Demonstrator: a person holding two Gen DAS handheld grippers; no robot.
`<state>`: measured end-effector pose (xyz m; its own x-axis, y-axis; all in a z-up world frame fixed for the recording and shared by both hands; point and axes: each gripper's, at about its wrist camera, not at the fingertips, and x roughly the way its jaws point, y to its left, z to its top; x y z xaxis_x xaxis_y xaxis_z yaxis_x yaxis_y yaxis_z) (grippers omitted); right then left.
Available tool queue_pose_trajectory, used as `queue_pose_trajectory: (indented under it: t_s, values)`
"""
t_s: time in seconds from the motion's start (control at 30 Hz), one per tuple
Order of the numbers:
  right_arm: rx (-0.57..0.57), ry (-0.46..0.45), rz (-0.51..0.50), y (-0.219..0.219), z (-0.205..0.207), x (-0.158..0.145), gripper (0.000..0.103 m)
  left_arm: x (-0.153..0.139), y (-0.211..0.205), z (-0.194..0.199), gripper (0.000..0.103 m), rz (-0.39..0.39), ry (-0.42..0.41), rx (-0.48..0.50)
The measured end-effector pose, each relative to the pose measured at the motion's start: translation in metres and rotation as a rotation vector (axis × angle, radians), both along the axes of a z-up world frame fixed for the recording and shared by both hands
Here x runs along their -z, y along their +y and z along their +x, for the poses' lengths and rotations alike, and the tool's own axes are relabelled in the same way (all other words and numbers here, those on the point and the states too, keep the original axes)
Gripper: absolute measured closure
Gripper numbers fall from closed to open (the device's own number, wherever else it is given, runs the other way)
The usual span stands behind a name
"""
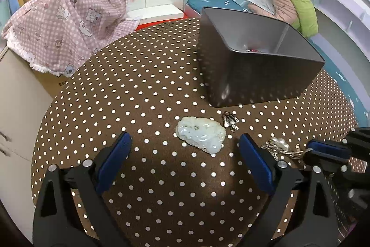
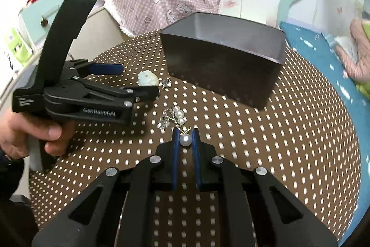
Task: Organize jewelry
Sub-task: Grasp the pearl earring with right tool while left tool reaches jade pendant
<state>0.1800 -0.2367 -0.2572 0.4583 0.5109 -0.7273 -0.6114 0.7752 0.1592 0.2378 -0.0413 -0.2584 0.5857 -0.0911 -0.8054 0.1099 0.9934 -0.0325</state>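
Note:
A pale green jade pendant [image 1: 201,134] [image 2: 148,79] lies on the brown dotted tablecloth [image 1: 138,85]. My left gripper [image 1: 185,139] [image 2: 138,80] is open, one blue pad on each side of the pendant without touching it. My right gripper [image 2: 185,132] is shut on a pearl piece [image 2: 185,140], a large pearl on a chain with smaller pearls [image 2: 179,115] and clear beads. In the left wrist view the right gripper [image 1: 309,150] holds that silvery piece [image 1: 277,147] at the table's right. A small silver clasp piece [image 1: 230,120] [image 2: 166,83] lies beside the pendant.
A dark grey open box [image 1: 254,75] [image 2: 219,71] stands behind the jewelry, with something red [image 1: 253,50] inside. A pink checked cloth [image 1: 69,22] covers a cabinet at the back left. A bed with a blue sheet [image 2: 323,57] borders the table's right. A person's hand [image 2: 34,131] holds the left gripper.

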Motion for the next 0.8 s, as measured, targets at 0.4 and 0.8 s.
queue_pose_trajectory:
  t_s: [0.4, 0.8]
  values:
    - [0.042, 0.063, 0.022, -0.022, -0.01, -0.002, 0.088, -0.003, -0.015, -0.012, 0.041, 0.018, -0.018, 0.109]
    - [0.022, 0.056, 0.006, -0.012, -0.006, -0.004, 0.088, -0.008, 0.001, -0.024, 0.086, -0.052, -0.025, 0.142]
